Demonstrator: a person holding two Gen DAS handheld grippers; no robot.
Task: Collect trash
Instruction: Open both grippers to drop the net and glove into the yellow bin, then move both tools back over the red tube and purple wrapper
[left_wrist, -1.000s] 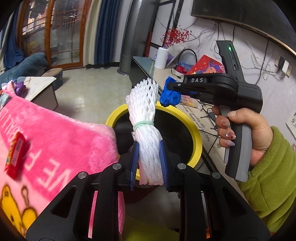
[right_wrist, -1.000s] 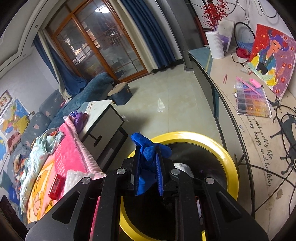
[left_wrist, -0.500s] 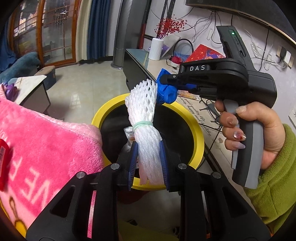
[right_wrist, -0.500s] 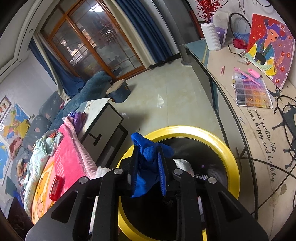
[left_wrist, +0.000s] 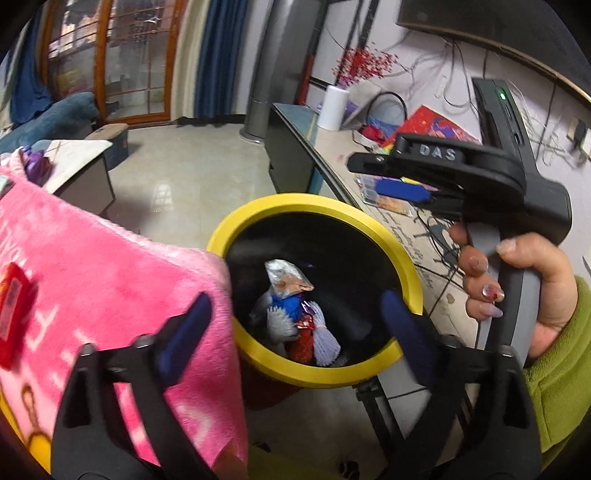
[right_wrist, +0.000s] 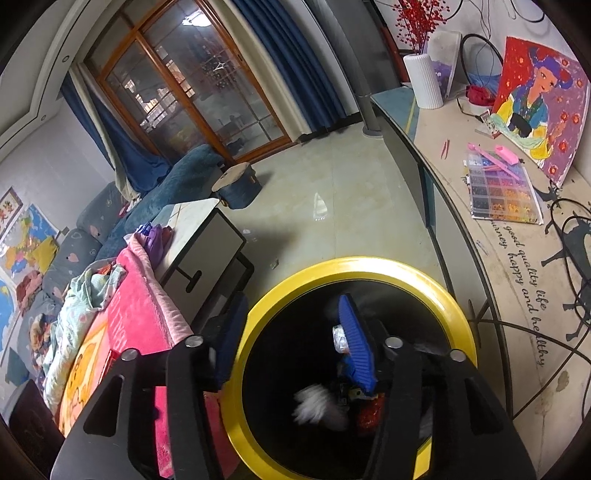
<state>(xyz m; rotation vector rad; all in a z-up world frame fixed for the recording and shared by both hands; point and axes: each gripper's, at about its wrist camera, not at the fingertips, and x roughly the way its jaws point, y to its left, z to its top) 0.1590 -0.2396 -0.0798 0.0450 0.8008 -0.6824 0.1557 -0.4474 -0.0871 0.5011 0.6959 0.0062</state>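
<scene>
both grippers are held over the yellow-rimmed bin (left_wrist: 402, 258), and a drop step is judged to be just finished or finishing. the left gripper (left_wrist: 295, 328) is spread wide with nothing between its blue pads (left_wrist: 188, 325). the right gripper (right_wrist: 291, 343) is likewise seen wide open and empty; in the left wrist view it is seen at 2 o'clock, gripped by the right hand (left_wrist: 524, 284) in a green sleeve.

the trash is inside the bin: white foam netting (left_wrist: 325, 336), a blue scrap (left_wrist: 288, 304), a silver foil wrapper (left_wrist: 286, 275) and a red wrapper (left_wrist: 304, 341) are piled on the dark bottom. in the right wrist view a blurred white shape (right_wrist: 317, 406) is seen at 6 o'clock inside the bin, likely the netting in motion, though that cannot be told for sure.

a pink blanket (left_wrist: 92, 280) lies at 9 o'clock, touching the bin rim. a red packet (left_wrist: 11, 302) rests on it at the far left edge, well apart from the bin, and is judged to be the next piece of trash.

next move: the left gripper would need to be lifted clear of the rim, swung toward 9 o'clock, and closed on the flat packet without the soft blanket pile being pinched with it. the desk (right_wrist: 461, 206) at 2 o'clock holds a bead box (right_wrist: 502, 195) and a painting (right_wrist: 539, 96), which are not judged to be trash.
</scene>
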